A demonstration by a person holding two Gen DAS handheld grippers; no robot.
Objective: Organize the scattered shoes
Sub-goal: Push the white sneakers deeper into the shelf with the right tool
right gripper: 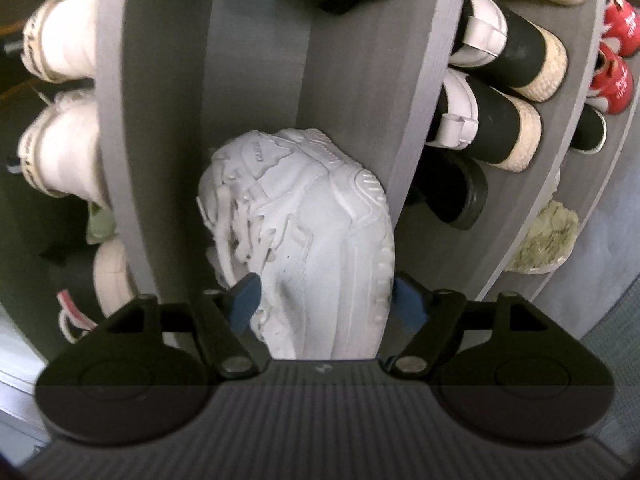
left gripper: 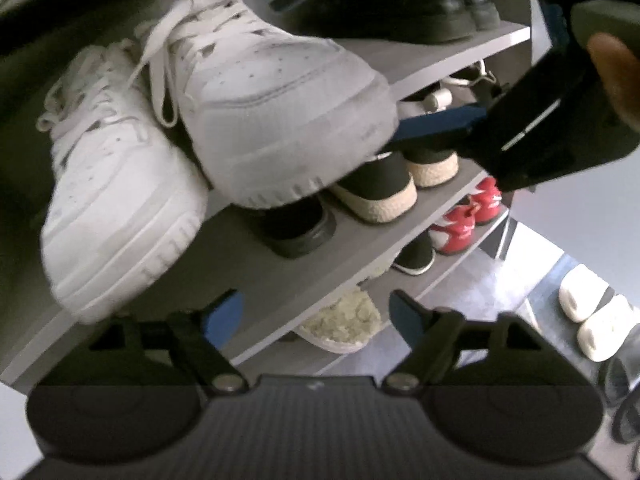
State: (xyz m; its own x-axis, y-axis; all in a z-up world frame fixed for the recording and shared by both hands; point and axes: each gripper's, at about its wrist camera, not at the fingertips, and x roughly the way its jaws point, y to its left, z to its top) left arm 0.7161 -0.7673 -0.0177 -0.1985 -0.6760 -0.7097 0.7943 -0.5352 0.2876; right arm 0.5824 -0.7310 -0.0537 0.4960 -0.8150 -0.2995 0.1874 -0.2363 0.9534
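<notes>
Two white sneakers sit on a grey rack shelf [left gripper: 280, 276] in the left wrist view. The left one [left gripper: 116, 208] rests flat. The other sneaker [left gripper: 280, 96] is tilted, leans on it and has its toe past the shelf edge. My right gripper [right gripper: 326, 300] is shut on that tilted sneaker [right gripper: 320, 232], its blue pads [right gripper: 244, 304] pressing both sides. From the left wrist view one of its blue fingers [left gripper: 436, 124] reaches under the toe. My left gripper [left gripper: 316, 312] hangs open just below the shelf front with nothing between its fingers.
Black shoes [left gripper: 400, 4] stand on the shelf above. Lower shelves hold black-and-cream shoes [left gripper: 384, 192], red shoes [left gripper: 468, 216] and a fluffy slipper [left gripper: 344, 324]. White slippers [left gripper: 592, 312] lie on the grey floor at right. A person's hand [left gripper: 612, 68] grips the right tool.
</notes>
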